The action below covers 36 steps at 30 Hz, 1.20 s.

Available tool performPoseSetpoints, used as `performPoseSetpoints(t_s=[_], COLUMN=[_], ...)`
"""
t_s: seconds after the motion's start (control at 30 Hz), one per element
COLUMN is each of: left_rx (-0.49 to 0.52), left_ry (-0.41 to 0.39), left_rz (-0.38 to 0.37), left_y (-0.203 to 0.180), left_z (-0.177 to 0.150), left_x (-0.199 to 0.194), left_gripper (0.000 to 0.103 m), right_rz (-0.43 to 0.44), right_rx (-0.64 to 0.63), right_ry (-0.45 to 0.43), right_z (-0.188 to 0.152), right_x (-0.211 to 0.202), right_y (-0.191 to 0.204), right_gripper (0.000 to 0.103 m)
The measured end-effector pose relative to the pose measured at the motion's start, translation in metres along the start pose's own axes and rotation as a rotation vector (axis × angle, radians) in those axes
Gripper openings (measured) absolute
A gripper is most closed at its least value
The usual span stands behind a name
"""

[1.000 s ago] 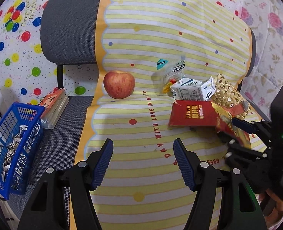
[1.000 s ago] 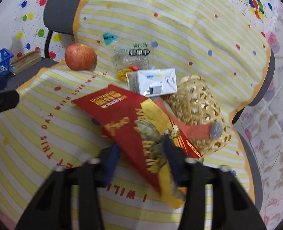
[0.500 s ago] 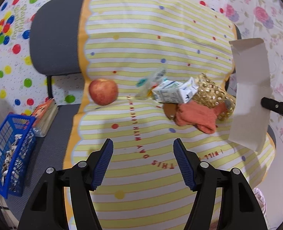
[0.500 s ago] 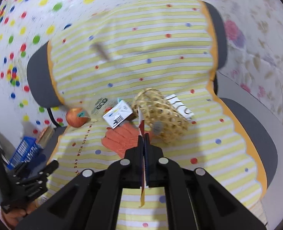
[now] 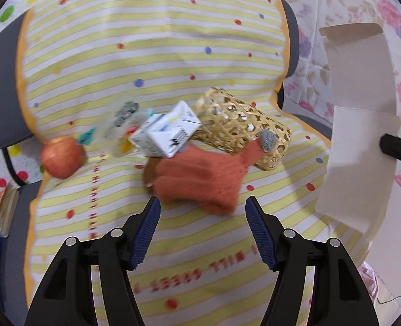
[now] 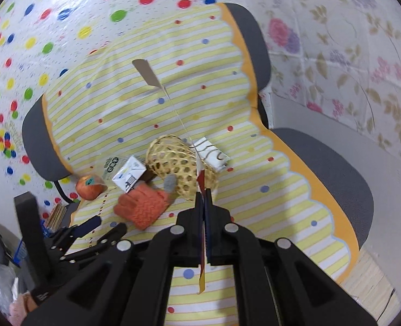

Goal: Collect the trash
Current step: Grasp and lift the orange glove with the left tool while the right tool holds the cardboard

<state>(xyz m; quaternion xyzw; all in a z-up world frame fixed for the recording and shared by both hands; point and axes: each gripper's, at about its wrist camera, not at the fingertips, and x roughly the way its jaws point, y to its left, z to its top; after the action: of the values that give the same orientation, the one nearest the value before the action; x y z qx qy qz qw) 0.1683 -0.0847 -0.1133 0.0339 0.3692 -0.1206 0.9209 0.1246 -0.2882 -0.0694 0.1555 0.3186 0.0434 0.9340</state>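
Aloft, right gripper (image 6: 203, 190) pinched shut on the flattened carton (image 5: 358, 125); left gripper (image 5: 203, 209) spread wide, holding nothing.

Carton hangs edge-on between the right fingers in the right view; from the left view its pale inner face shows broadside at far right, clear of the seat. Left gripper hovers just short of the orange glove (image 5: 200, 179). Glove's grey-tipped finger lies against the mouth of the tipped wicker basket (image 5: 241, 127). Milk box (image 5: 168, 133) touching the basket's left; blurred clear wrapper (image 5: 119, 125) and apple (image 5: 60, 157) farther left, all on the striped cloth (image 5: 146, 54) over the chair (image 6: 336, 168).
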Motion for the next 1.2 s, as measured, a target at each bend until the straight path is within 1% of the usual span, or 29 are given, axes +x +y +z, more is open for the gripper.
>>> performPoseSetpoints(t_s=[0.13,0.17,0.23,0.3,0.37,0.4,0.43,0.47,0.5,0.53,0.6,0.63,0.7,0.73,0.8,0.87,1.0,1.07,1.2], left_rx=[0.065,0.091,0.153,0.180,0.177,0.168,0.155,0.146,0.130,0.116,0.074,0.047,0.009,-0.014,-0.055,-0.082,-0.128,-0.141,-0.160], left_ry=[0.025,0.035,0.074,0.125,0.110,0.109,0.105,0.103,0.104,0.101,0.087,0.072,0.042,0.020,-0.023,-0.066,-0.154,-0.181,-0.204], left_rz=[0.012,0.027,0.087,0.112,0.102,0.091,0.096,0.097,0.076,0.063,0.026,-0.001,-0.052,-0.087,-0.133,-0.144,-0.135,-0.130,-0.137], left_y=[-0.022,-0.027,-0.037,-0.038,-0.035,-0.032,-0.029,-0.026,-0.021,-0.018,-0.009,-0.004,0.002,0.006,0.014,0.021,0.036,0.040,0.052], left_z=[0.005,0.005,0.005,0.001,-0.002,-0.002,-0.001,0.000,0.002,0.004,0.008,0.010,0.014,0.017,0.021,0.023,0.024,0.020,0.014], left_x=[0.017,0.022,0.037,0.050,0.053,0.053,0.052,0.052,0.052,0.050,0.040,0.029,0.009,-0.006,-0.034,-0.059,-0.105,-0.122,-0.144], left_gripper=[0.062,0.062,0.062,0.060,0.058,0.056,0.045,0.039,0.035,0.024,0.017,0.016,0.016,0.016,0.015,0.015,0.015,0.015,0.015], right_rz=[0.014,0.015,0.018,0.021,0.018,0.019,0.019,0.017,0.018,0.021,0.024,0.024,0.028,0.029,0.032,0.035,0.050,0.057,0.071], right_rx=[0.048,0.053,0.061,0.062,0.055,0.055,0.053,0.052,0.053,0.053,0.049,0.046,0.042,0.040,0.037,0.032,0.016,0.010,-0.005], right_ry=[0.012,0.012,0.012,0.014,0.015,0.016,0.017,0.019,0.020,0.021,0.021,0.019,0.015,0.012,0.007,-0.001,-0.011,-0.015,-0.016], right_z=[-0.002,-0.002,-0.002,-0.003,-0.005,-0.006,-0.007,-0.007,-0.008,-0.009,-0.010,-0.011,-0.013,-0.013,-0.014,-0.014,-0.016,-0.017,-0.021], right_x=[0.005,0.005,0.005,0.004,0.003,0.003,0.003,0.003,0.003,0.002,-0.001,-0.003,-0.008,-0.011,-0.015,-0.020,-0.030,-0.034,-0.041], right_y=[-0.016,-0.018,-0.022,-0.023,-0.024,-0.024,-0.023,-0.024,-0.023,-0.023,-0.022,-0.020,-0.018,-0.017,-0.016,-0.013,-0.005,-0.002,0.004], right_gripper=[0.002,0.002,0.002,0.002,0.002,0.002,0.002,0.002,0.002,0.002,0.002,0.002,0.002,0.002,0.002,0.002,0.002,0.002,0.002])
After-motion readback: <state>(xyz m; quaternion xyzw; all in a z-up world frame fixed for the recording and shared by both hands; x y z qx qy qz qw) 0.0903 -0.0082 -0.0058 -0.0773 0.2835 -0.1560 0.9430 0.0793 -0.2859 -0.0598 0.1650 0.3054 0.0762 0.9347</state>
